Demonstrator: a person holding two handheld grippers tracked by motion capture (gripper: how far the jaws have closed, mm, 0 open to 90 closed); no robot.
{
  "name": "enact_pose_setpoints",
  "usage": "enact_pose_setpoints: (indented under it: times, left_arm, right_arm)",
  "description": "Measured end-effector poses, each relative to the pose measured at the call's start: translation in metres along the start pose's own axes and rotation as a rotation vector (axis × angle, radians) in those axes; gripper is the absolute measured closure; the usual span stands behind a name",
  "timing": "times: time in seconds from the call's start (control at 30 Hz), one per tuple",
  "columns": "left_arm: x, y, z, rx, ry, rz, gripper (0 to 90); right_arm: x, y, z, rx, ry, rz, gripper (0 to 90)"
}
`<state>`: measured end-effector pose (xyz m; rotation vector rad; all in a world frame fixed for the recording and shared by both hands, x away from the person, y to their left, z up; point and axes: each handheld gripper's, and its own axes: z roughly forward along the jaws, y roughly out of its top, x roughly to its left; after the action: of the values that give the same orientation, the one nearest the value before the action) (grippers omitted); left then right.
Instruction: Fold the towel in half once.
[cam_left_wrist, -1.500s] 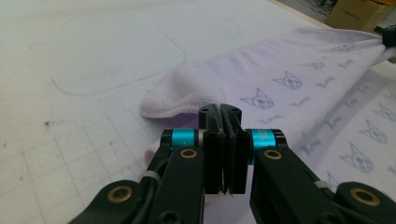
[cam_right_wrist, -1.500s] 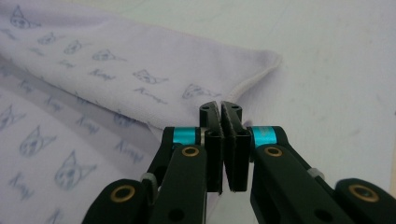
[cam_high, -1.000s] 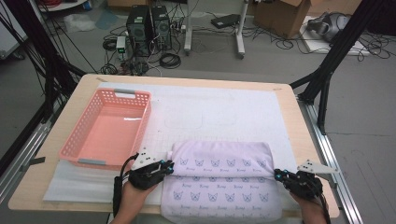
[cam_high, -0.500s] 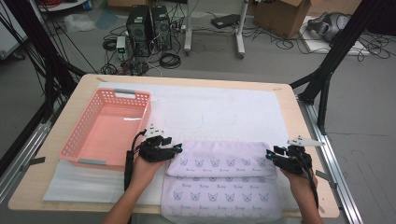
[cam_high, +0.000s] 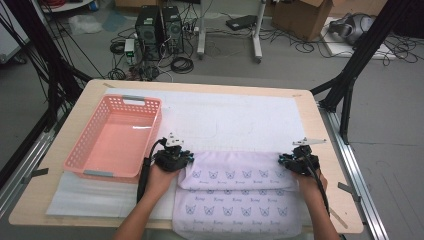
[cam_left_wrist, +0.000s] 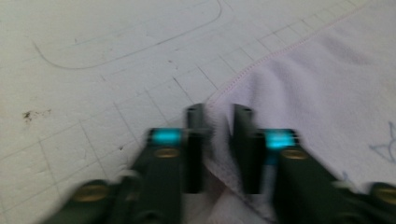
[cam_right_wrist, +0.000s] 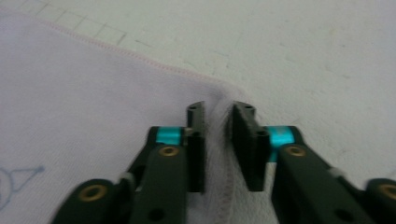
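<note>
The lilac cloth (cam_high: 235, 195) lies at six o'clock on the table (cam_high: 320, 120), half folded. The left gripper (cam_high: 187, 159) has just closed narrow on its nine o'clock corner; the right gripper (cam_high: 283, 160) likewise pinches the three o'clock corner, apparently tight. A pink basket (cam_high: 114, 137) sits at nine o'clock.

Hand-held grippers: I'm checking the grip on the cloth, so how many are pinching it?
2. The left hand-held gripper pinches the lilac cloth at its far left corner, the right hand-held gripper at its far right corner; both jaws have just closed on fabric.
</note>
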<state>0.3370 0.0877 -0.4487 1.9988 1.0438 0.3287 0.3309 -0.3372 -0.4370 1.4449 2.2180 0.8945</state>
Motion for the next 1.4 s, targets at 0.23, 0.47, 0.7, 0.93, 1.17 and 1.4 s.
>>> enact_pose_setpoints:
  times: [0.23,0.47,0.7,0.93,1.17,1.4]
  left_arm:
    - [-0.002,0.002,-0.02,-0.097,-0.038,-0.022,86.3]
    - [-0.008,0.001,-0.049,-0.174,-0.101,-0.022,86.2]
    - [-0.019,-0.009,-0.074,-0.205,-0.135,0.009,85.9]
    - [-0.028,-0.027,-0.089,-0.194,-0.178,0.018,85.8]
    - [-0.038,-0.049,-0.097,-0.153,-0.219,0.025,85.8]
    - [-0.046,-0.064,-0.094,-0.1,-0.238,0.035,85.2]
  right_arm:
    - [0.006,-0.005,-0.012,-0.056,-0.006,-0.05,86.0]
    - [0.008,-0.018,-0.051,-0.159,0.036,-0.032,85.7]
    - [0.019,-0.036,-0.083,-0.219,0.066,-0.054,85.5]
    - [0.03,-0.056,-0.099,-0.217,0.1,-0.074,85.5]
    - [0.04,-0.083,-0.104,-0.179,0.129,-0.086,85.4]
    - [0.044,-0.107,-0.106,-0.125,0.151,-0.084,85.0]
